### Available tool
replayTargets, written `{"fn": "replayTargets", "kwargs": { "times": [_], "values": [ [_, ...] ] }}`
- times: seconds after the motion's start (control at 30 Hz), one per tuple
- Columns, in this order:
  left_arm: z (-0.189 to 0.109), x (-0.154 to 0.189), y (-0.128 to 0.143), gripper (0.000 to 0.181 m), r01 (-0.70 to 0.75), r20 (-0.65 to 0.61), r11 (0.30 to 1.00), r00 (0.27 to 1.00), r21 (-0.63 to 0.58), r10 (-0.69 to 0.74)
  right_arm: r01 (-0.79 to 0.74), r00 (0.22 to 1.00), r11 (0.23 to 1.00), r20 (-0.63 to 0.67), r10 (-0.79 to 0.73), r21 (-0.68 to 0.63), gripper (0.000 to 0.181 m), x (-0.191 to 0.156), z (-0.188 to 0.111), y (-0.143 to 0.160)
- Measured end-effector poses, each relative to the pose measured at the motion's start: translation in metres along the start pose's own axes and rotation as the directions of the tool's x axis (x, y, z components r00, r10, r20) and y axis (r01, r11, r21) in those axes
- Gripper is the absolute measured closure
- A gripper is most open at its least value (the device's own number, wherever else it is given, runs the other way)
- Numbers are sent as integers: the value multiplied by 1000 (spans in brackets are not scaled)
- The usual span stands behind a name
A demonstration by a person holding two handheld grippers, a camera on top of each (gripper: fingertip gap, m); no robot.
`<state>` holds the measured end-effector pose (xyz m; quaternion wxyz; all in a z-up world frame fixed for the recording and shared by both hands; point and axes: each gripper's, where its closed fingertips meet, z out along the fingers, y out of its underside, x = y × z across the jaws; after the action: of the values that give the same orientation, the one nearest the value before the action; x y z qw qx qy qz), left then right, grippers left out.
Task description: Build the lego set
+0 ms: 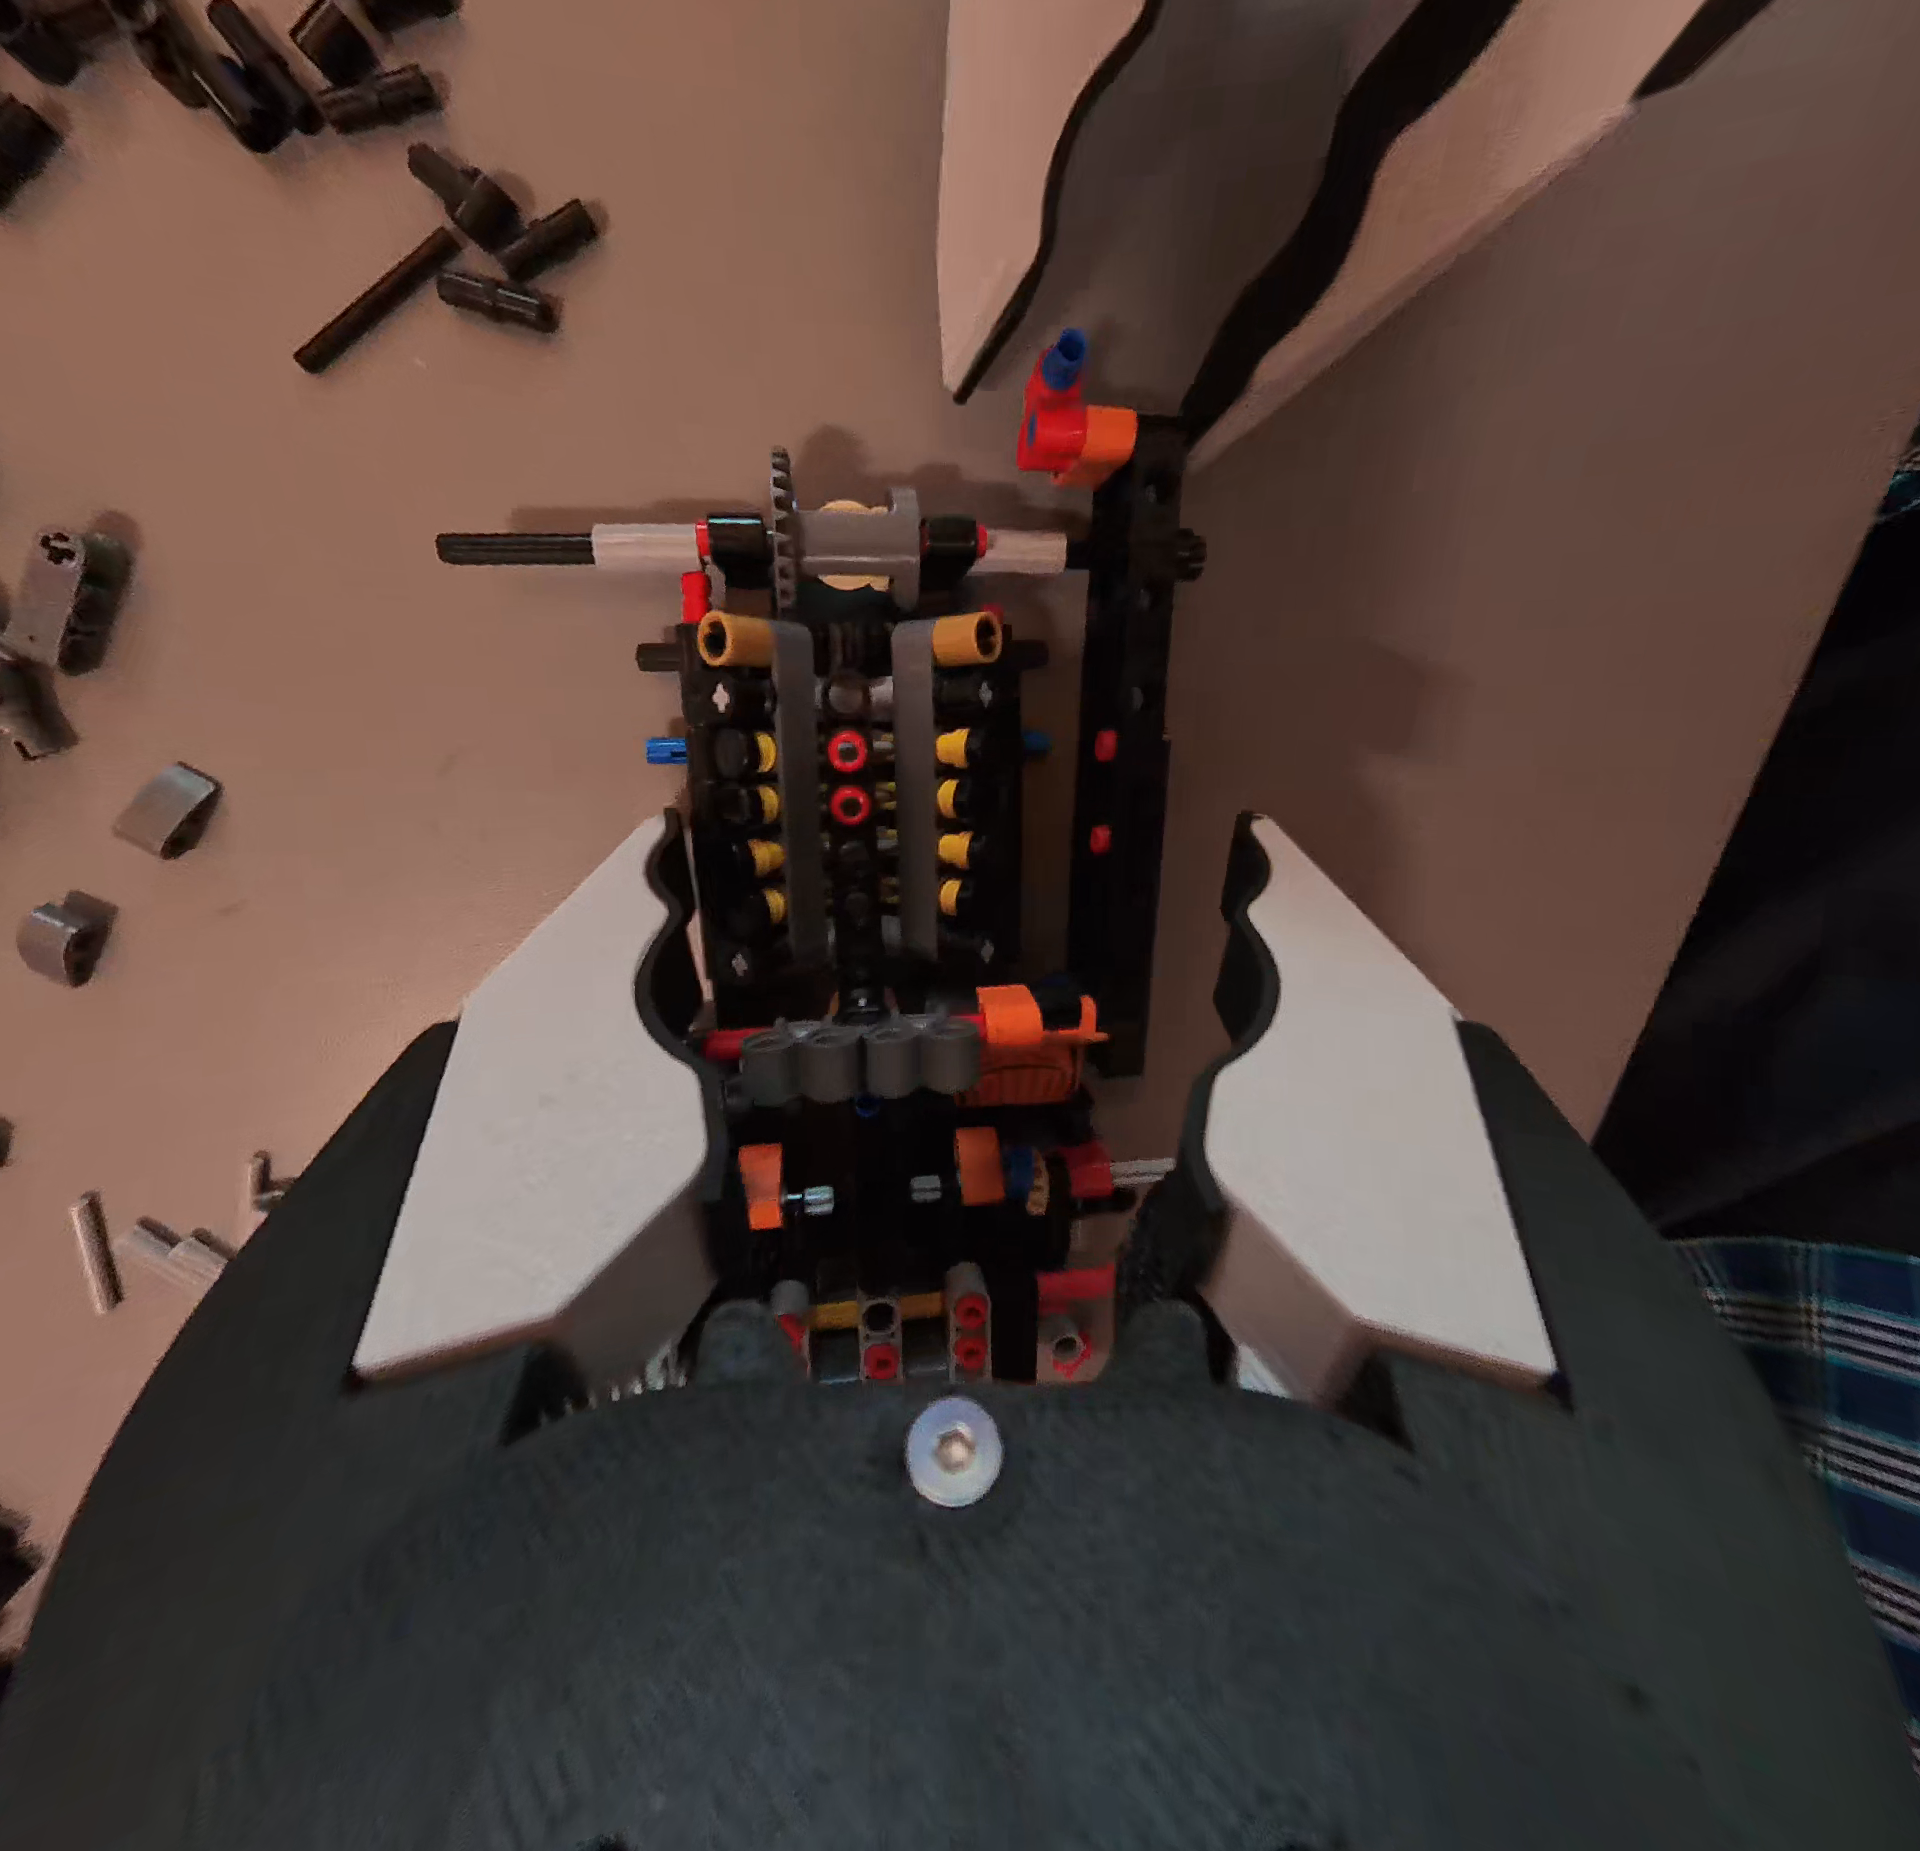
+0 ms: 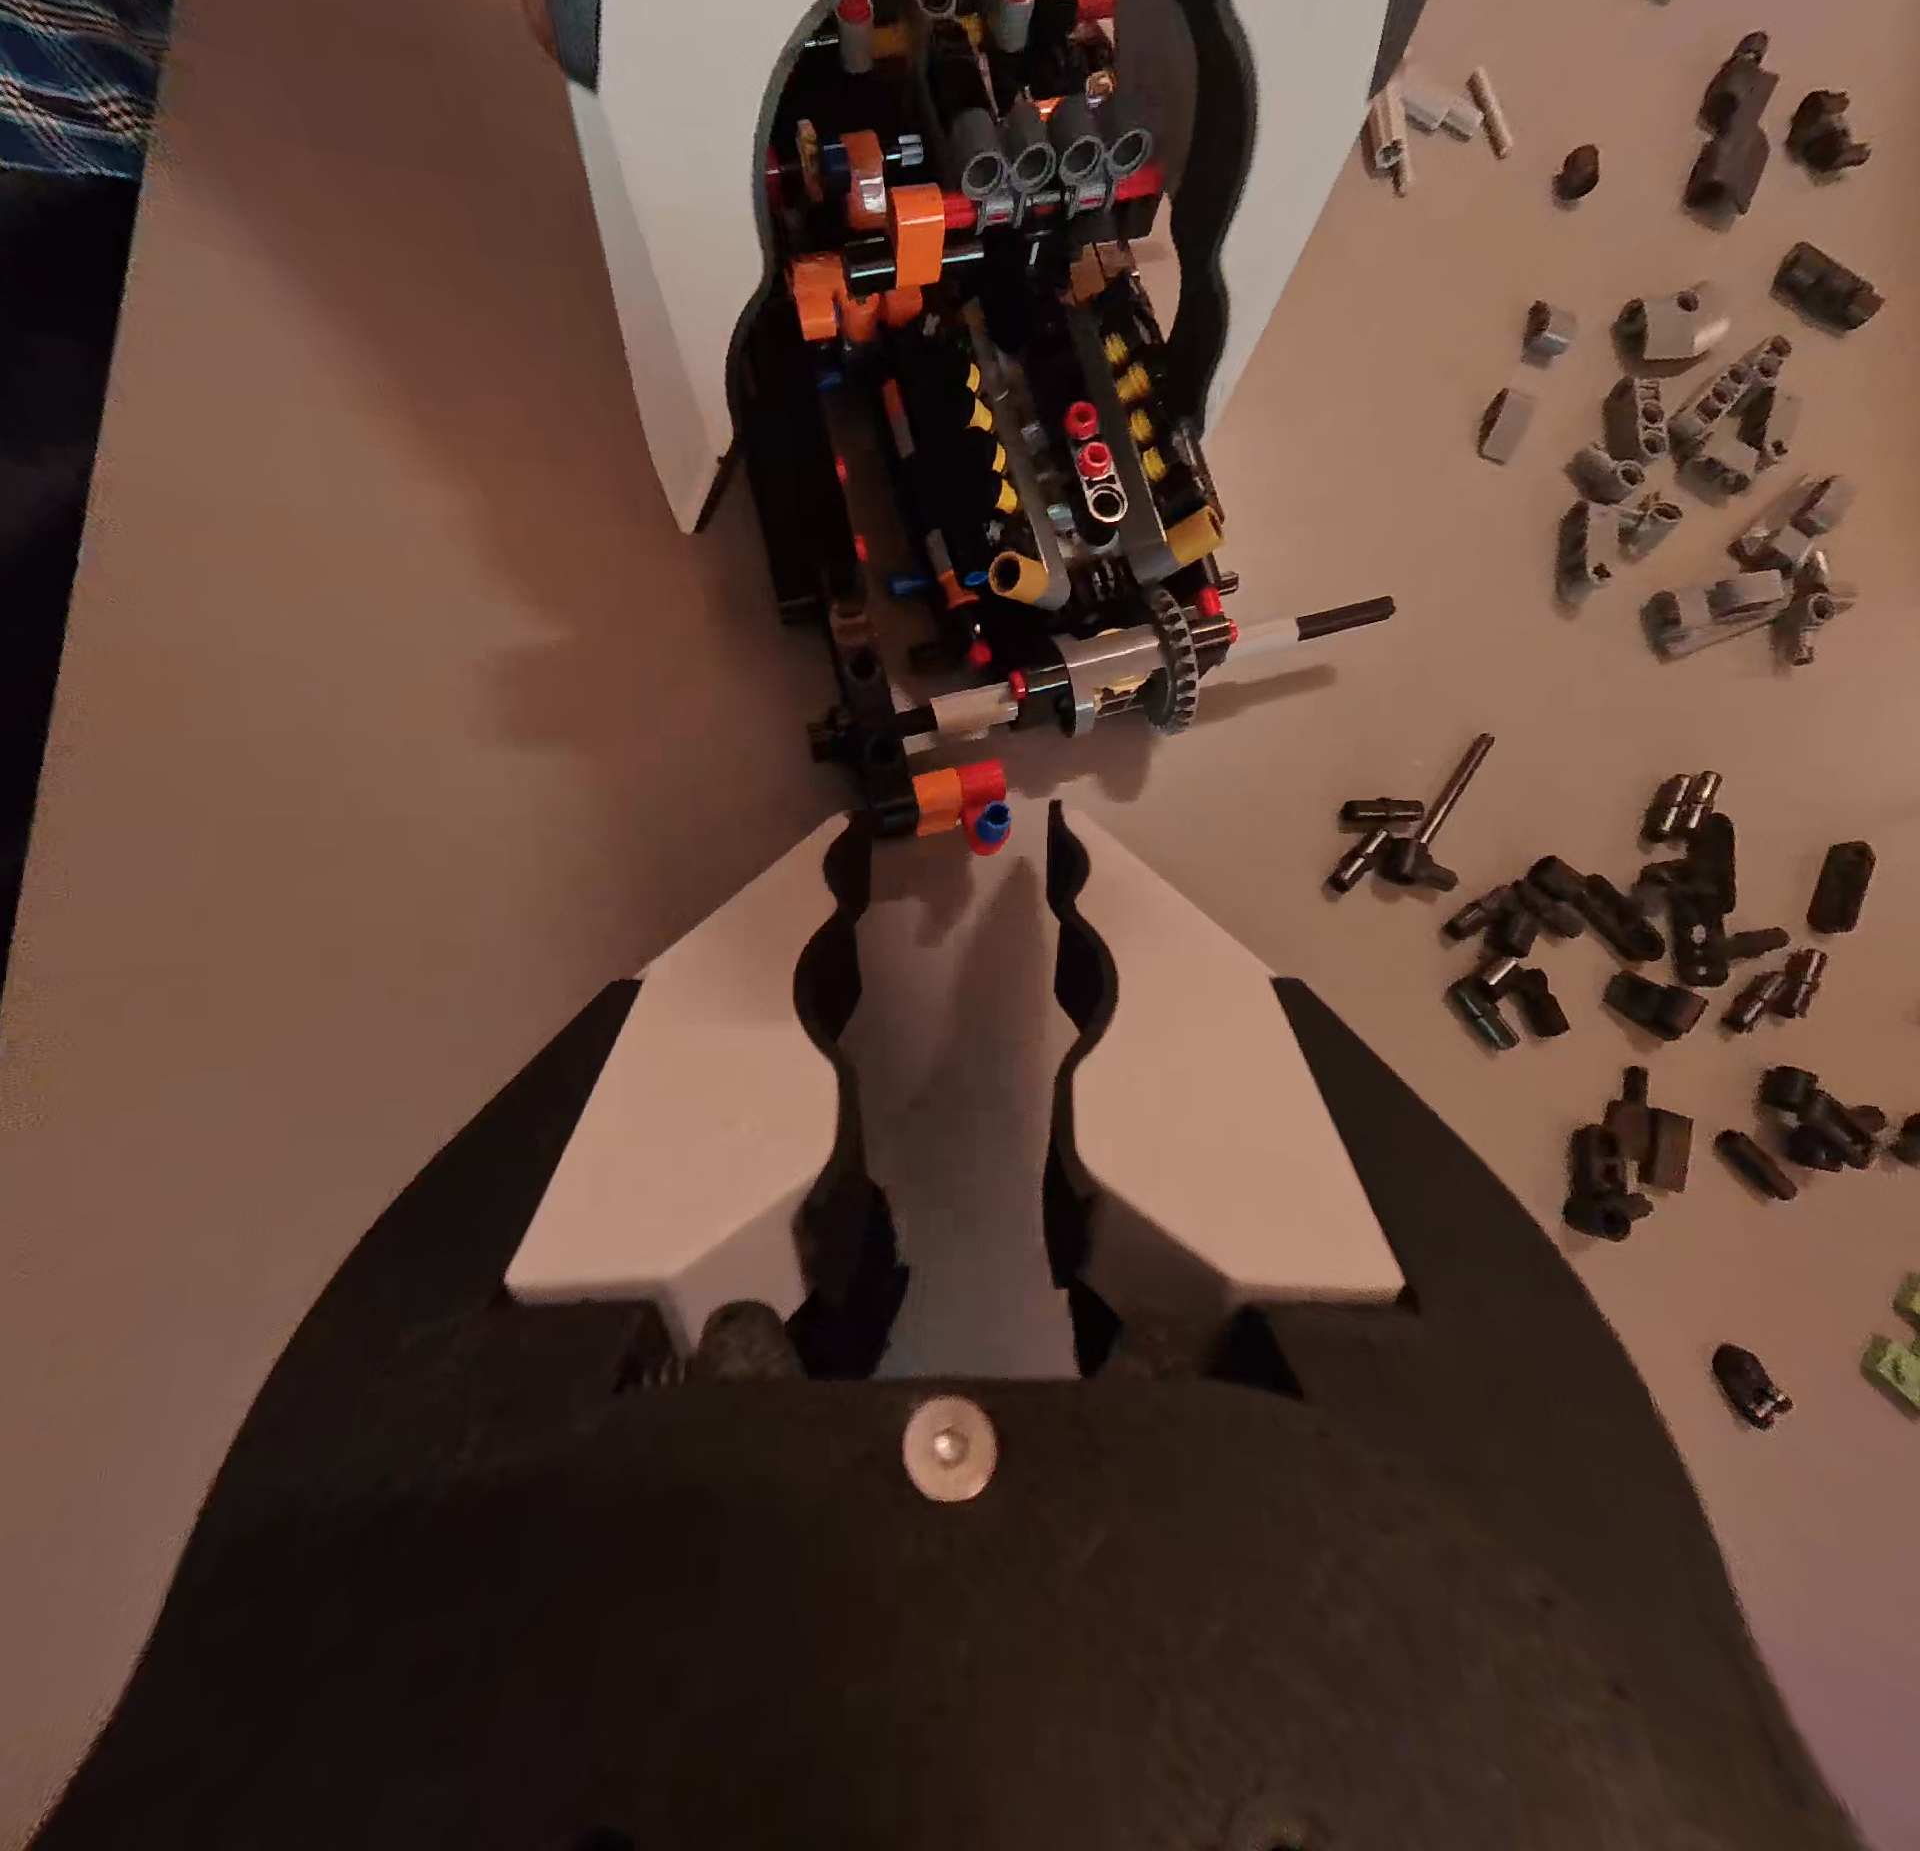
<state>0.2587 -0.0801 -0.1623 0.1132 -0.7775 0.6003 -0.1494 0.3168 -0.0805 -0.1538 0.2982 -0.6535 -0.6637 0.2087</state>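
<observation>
A partly built Lego Technic assembly [image 1: 862, 814], black with yellow, red, orange and grey parts, lies on the beige table [image 1: 468, 741]. It carries a grey gear axle [image 1: 810, 544] at its far end and a long black beam [image 1: 1127, 721] along its right side. My left gripper [image 1: 961, 825] is shut on the assembly, a finger on each side. It also shows in the right wrist view [image 2: 956, 466]. My right gripper [image 2: 953, 825] is open and empty. Its tips flank the red and orange connector with a blue pin [image 2: 961, 799] at the beam's end, which also shows in the left wrist view [image 1: 1070, 430].
Loose black pins and connectors [image 2: 1621, 928] and grey pieces [image 2: 1704, 471] lie scattered to the right of the assembly. Green pieces [image 2: 1901, 1354] sit at the right edge. Black parts [image 1: 343, 66] and grey parts [image 1: 166, 809] lie left of my left gripper. Plaid cloth [image 1: 1818, 1386] borders the table. Spacing between my two grippers at the tips: around 7 centimeters.
</observation>
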Motion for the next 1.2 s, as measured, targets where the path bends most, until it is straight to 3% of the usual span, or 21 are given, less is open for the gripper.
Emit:
{"fn": "replayTargets", "kwargs": {
  "times": [0.13,0.33,0.93,1.2],
  "values": [
    [4,-5,1,87,-26,44,1000,999,-13,26,-18,1000,1000,9,18,7,157,4,2,1],
    [4,-9,2,96,-44,74,999,996,-14,45,-19,1000,1000,7,19,-11,155,5,5,3],
    [4,-10,2,97,-42,72,999,997,3,42,2,1000,1000,17,-2,-19,155,8,7,2],
    [4,-9,3,95,-59,85,998,995,10,58,-24,999,1000,28,24,-20,132,19,1,-1]
  ]
}}
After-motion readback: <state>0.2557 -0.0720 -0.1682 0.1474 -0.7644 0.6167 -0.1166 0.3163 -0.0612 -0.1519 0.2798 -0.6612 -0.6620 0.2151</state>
